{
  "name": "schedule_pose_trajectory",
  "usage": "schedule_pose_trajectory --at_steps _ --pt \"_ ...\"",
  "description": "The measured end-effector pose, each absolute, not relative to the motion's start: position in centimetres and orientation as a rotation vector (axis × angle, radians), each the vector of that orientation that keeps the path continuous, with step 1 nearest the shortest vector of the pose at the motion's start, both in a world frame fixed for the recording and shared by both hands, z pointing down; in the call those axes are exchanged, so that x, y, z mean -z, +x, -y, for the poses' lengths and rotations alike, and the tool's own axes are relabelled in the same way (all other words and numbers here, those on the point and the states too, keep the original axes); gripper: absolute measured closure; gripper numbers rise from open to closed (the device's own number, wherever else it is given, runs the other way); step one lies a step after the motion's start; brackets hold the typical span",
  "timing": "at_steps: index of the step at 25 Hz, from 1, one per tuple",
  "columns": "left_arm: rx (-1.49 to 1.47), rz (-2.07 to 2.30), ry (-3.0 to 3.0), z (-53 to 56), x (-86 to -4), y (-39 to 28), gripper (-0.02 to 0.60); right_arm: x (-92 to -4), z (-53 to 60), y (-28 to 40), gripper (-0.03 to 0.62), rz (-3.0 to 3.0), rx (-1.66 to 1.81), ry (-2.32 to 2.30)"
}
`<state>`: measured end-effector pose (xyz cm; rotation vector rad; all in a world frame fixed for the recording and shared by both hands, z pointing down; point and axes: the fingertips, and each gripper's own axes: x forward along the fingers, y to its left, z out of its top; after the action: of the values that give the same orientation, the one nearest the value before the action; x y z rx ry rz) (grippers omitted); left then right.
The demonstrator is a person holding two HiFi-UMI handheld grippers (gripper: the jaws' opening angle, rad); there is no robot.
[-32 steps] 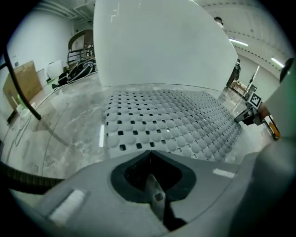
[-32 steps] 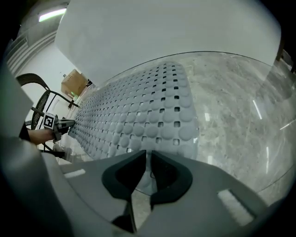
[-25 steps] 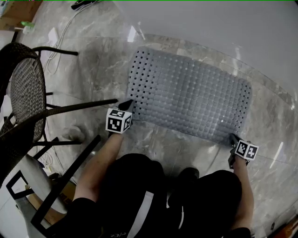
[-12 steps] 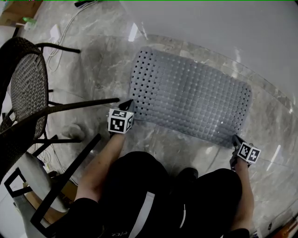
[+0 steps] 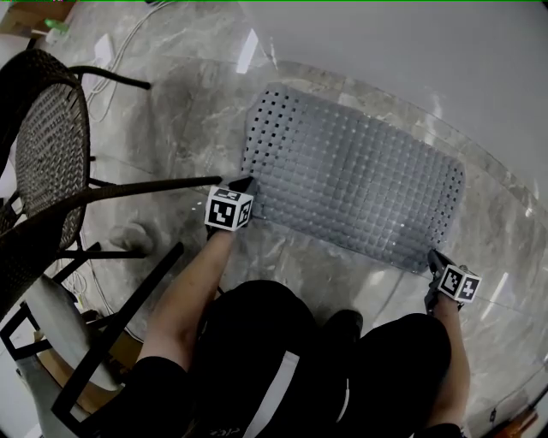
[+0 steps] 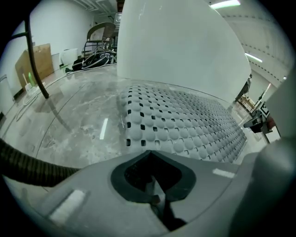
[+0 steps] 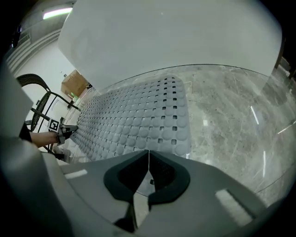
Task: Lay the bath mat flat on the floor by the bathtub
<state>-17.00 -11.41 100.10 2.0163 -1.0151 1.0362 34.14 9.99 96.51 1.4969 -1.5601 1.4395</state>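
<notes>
The grey bath mat [image 5: 355,184], dotted with holes and round bumps, lies spread flat on the marble floor [image 5: 180,111] beside the white bathtub [image 5: 411,51]. My left gripper [image 5: 242,185] sits at the mat's near left corner, its tips at the edge, jaws shut. In the left gripper view the left gripper [image 6: 150,178] has nothing between its jaws, and the mat [image 6: 185,129] lies just beyond. My right gripper [image 5: 434,258] is at the near right corner, also shut. In the right gripper view its jaws [image 7: 148,159] meet in a thin line at the mat's [image 7: 134,120] edge.
A black wicker chair [image 5: 51,171] stands close at the left, one leg reaching toward the left gripper. White cables [image 5: 128,43] and a cardboard box [image 5: 26,17] lie at the far left. The person's knees in black trousers [image 5: 257,359] are just behind the grippers.
The left gripper has shifted slightly forward to the mat's near left corner. The right gripper and the mat look almost unchanged.
</notes>
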Motion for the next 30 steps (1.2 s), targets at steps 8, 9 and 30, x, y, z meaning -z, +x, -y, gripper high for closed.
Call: schedule_pose_trajectory --at_steps 8,9,30 --pt "-0.994 1.150 2.035 11.3 -97.3 -18.3 0.574 -95.0 -7.9 33.8 0.589 1.627 -1.427 1.536" --pt "-0.974 1.200 2.008 11.1 -96.8 -19.1 0.574 -94.9 -7.7 33.7 0.589 1.638 -1.431 1.536" --pt "-0.839 1.229 1.907 2.8 -96.1 -22.1 0.528 -93.4 -5.4 33.9 0.588 1.613 -1.331 1.385"
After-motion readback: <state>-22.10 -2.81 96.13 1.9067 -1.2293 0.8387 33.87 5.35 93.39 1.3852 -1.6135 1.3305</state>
